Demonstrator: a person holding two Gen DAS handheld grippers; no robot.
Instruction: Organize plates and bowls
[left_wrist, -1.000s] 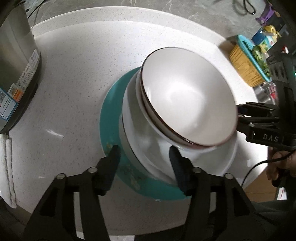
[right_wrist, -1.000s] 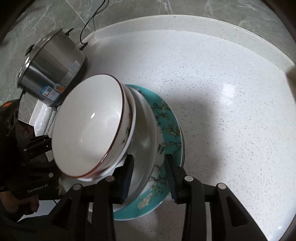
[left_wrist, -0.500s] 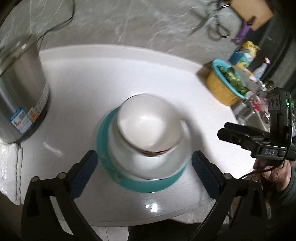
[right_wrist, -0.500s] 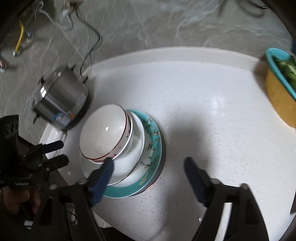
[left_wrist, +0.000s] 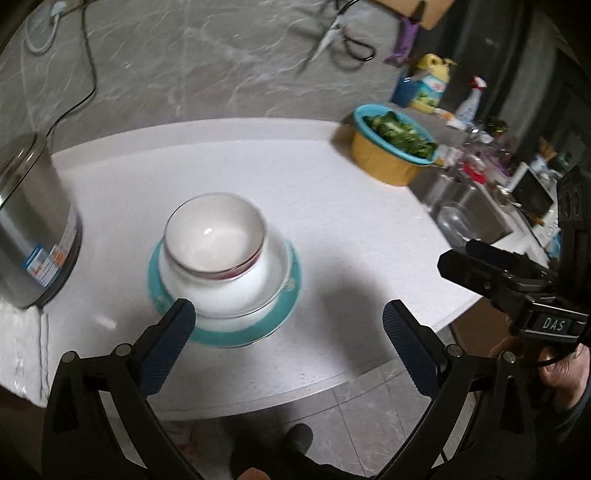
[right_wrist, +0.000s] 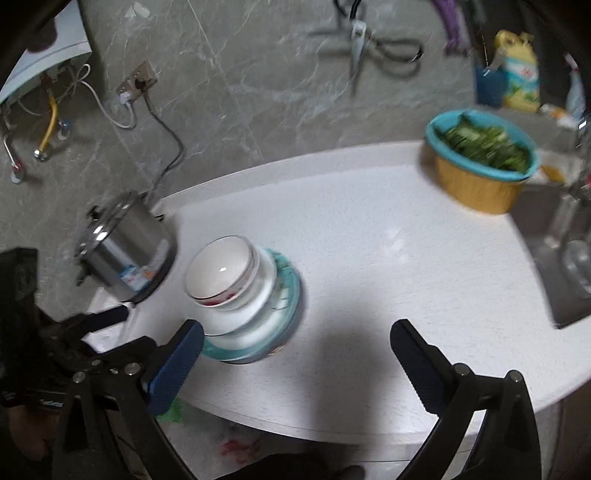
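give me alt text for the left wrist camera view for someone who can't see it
A white bowl sits stacked on a white dish on a teal plate on a white counter. The open left tool frames the stack from above without touching it. A steel pot stands left; a basket of greens sits far right.

Bowls (left_wrist: 216, 236) on plate (left_wrist: 280, 314) — beside pot (left_wrist: 33, 240)

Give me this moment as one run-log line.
left gripper: open, empty | right gripper: open, empty | red-rimmed bowl on white bowl on teal plate | stack on counter
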